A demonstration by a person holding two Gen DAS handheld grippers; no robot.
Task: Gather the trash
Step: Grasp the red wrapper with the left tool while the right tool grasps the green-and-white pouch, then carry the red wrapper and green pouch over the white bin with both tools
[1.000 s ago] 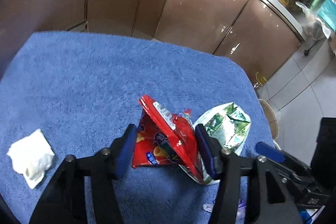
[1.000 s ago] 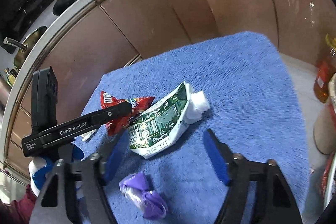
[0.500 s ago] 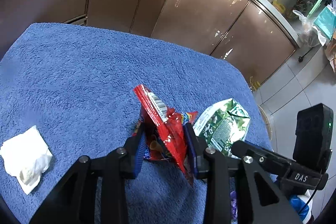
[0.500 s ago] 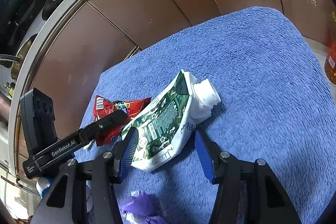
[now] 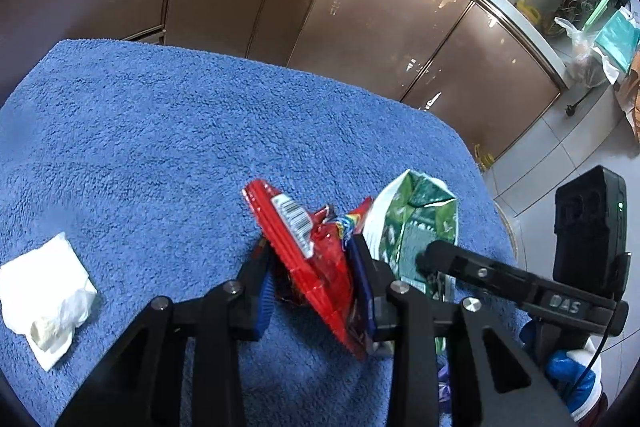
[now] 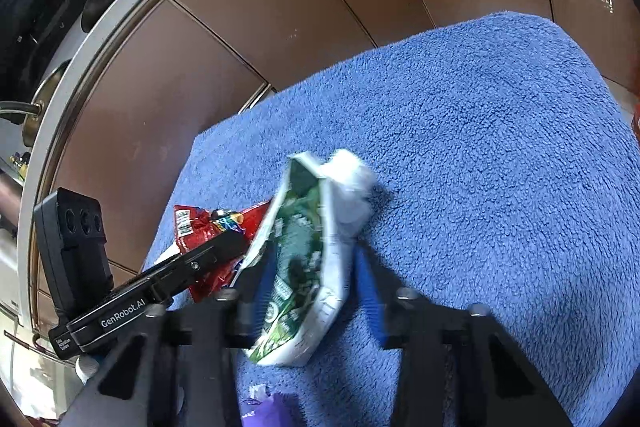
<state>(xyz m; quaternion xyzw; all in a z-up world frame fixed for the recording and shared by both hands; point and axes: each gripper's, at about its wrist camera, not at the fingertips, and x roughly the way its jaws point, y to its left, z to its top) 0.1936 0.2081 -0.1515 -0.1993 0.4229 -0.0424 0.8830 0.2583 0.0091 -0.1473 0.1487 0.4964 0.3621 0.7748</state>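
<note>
Jaws of the left gripper (image 5: 316, 281) are clamped on the crumpled red foil snack wrapper (image 5: 310, 259), both blue pads pressing its sides so that it stands on edge, barcode strip uppermost. Jaws of the right gripper (image 6: 316, 283) are closing around the flattened green-and-white drink carton (image 6: 298, 267); the carton sits between the blue pads with its white screw cap (image 6: 352, 183) pointing away, the left pad against its side, while a narrow gap shows at the right pad, and motion blur makes contact hard to judge.

Behind everything runs a curved wall of glossy brown cabinet doors (image 5: 320, 7) under a pale countertop. Below it lies the bench, covered by a fluffy blue terry towel (image 5: 180, 131) that carries all the trash. The carton and the wrapper lie side by side near the towel's middle, touching or nearly so, with the right gripper's black body (image 5: 516, 283) reaching in beside the carton in the left wrist view. A folded white paper napkin (image 5: 44, 299) rests well apart at the towel's left edge. A small crumpled purple wrapper (image 6: 268, 409) lies on the towel at the bottom of the right wrist view, under the right gripper. A blue-and-white gloved hand (image 5: 576, 379) holds the right gripper's handle.
</note>
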